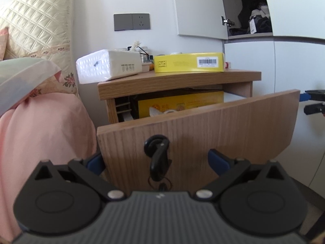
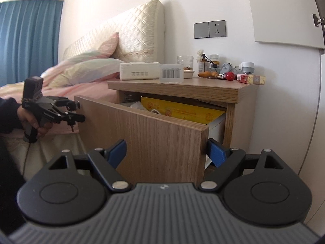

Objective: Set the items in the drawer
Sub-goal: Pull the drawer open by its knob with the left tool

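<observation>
The wooden nightstand's drawer [image 1: 203,130] is pulled out, and a yellow box [image 1: 180,103] lies inside it. A black knob with a key and hanging keys [image 1: 156,145] sits on the drawer front. My left gripper [image 1: 157,162] is open just before that knob, one blue finger on each side. In the right wrist view a hand holds the left gripper [image 2: 70,111] at the drawer's left edge. My right gripper [image 2: 166,152] is open, close to the drawer front's [image 2: 142,134] right end. On top stand a tissue pack [image 1: 107,65] and a flat yellow box [image 1: 189,62].
A bed with pink sheets [image 1: 40,132] and pillows [image 2: 91,65] is left of the nightstand. Small jars, a red ball [image 2: 230,75] and a red-yellow packet [image 2: 250,79] crowd the top's back. White wall and wardrobe panels [image 1: 254,61] rise on the right.
</observation>
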